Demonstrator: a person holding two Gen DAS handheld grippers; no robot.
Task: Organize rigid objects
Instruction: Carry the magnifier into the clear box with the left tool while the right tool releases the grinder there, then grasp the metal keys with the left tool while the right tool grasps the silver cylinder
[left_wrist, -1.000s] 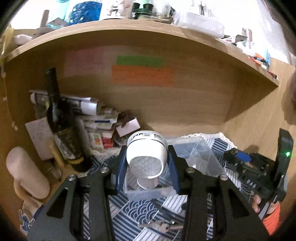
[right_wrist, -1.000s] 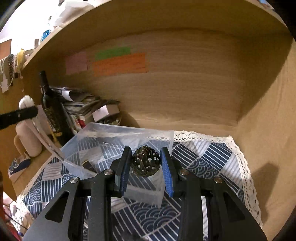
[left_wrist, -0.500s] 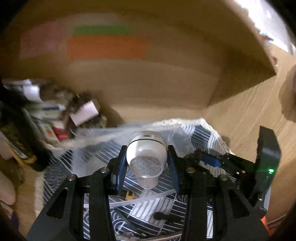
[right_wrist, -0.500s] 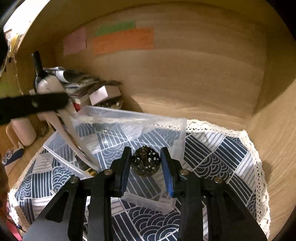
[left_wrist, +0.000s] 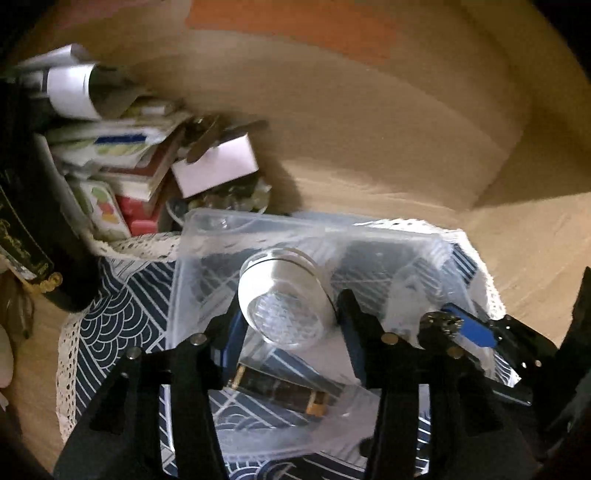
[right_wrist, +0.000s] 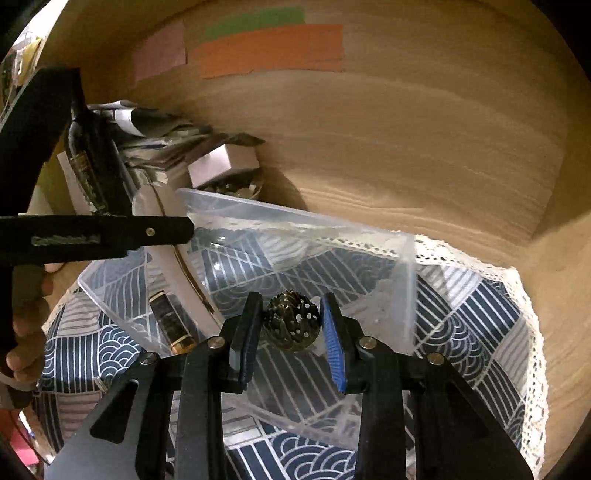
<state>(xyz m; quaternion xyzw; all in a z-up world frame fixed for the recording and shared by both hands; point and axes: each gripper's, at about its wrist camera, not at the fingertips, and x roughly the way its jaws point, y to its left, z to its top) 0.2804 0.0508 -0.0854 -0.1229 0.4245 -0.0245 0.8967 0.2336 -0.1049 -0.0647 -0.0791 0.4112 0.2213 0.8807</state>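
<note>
A clear plastic bin (left_wrist: 207, 236) sits on a blue patterned cloth (right_wrist: 476, 314). My left gripper (left_wrist: 288, 328) holds a white round lamp (left_wrist: 284, 302) over the bin; the right pad shows a small gap, the left pad touches it. My right gripper (right_wrist: 291, 325) has its jaws spread a little wider than a dark perforated metal ball (right_wrist: 291, 321), which sits between them over the bin (right_wrist: 332, 236). A black and gold tube (left_wrist: 280, 391) lies in the bin, and also shows in the right wrist view (right_wrist: 171, 325). The right gripper shows at the right of the left wrist view (left_wrist: 454, 332).
A dark bottle (left_wrist: 26, 221) stands left of the bin. A pile of books and boxes (left_wrist: 147, 162) lies behind it. The wooden shelf back wall (right_wrist: 406, 147) carries coloured paper notes (right_wrist: 269, 48). The left gripper's side (right_wrist: 92, 236) crosses the right wrist view.
Both grippers moved forward and tilted down over the bin. The right jaws opened around the ball. The left jaws seem slightly wider around the lamp.
</note>
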